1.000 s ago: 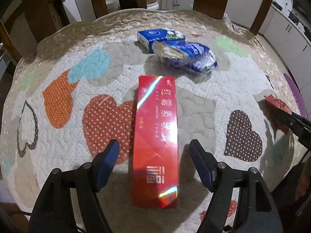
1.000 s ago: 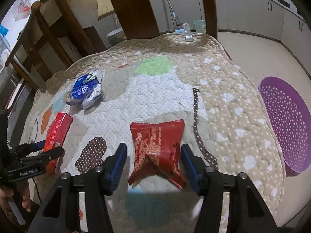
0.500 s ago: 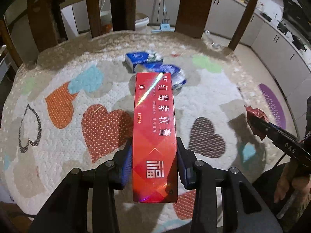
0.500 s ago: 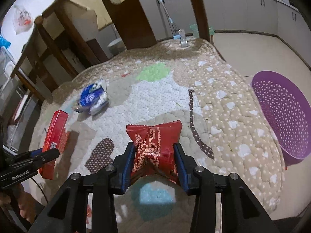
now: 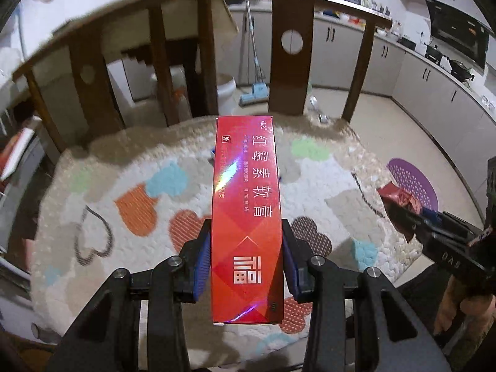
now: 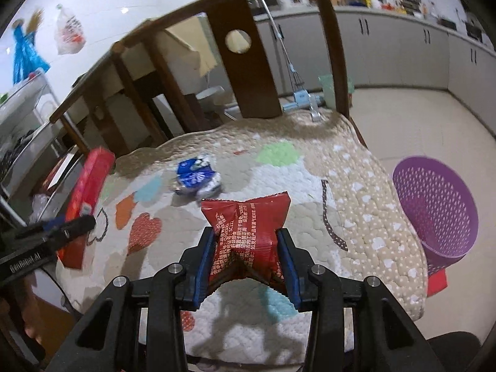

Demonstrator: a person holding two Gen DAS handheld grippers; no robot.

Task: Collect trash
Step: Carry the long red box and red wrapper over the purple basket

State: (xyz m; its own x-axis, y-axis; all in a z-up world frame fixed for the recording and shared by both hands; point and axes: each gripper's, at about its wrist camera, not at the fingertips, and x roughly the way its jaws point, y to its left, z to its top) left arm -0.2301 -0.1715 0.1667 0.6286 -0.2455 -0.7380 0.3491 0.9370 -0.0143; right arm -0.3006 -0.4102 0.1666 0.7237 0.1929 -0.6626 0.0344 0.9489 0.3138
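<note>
My left gripper [image 5: 246, 260] is shut on a long red box [image 5: 246, 204] with white Chinese lettering and holds it well above the quilted cushion [image 5: 102, 161]. It also shows at the left of the right wrist view [image 6: 90, 183]. My right gripper [image 6: 246, 257] is shut on a crumpled red snack wrapper [image 6: 248, 226], lifted off the cushion. That wrapper shows at the right of the left wrist view [image 5: 400, 197]. Blue and white packets [image 6: 195, 178] lie on the cushion beyond the wrapper; the box hides most of them in the left wrist view.
A purple perforated basket [image 6: 434, 207] stands on the floor right of the cushion, also in the left wrist view [image 5: 412, 183]. Dark wooden chair-back slats [image 6: 245, 71] rise behind the cushion. A mop [image 5: 254, 90] and white bucket [image 5: 226, 93] stand on the floor beyond.
Both grippers closed on their items, the left on the red box and the right on the red wrapper, and lifted them off the cushion. Both cameras now sit higher and tilt up.
</note>
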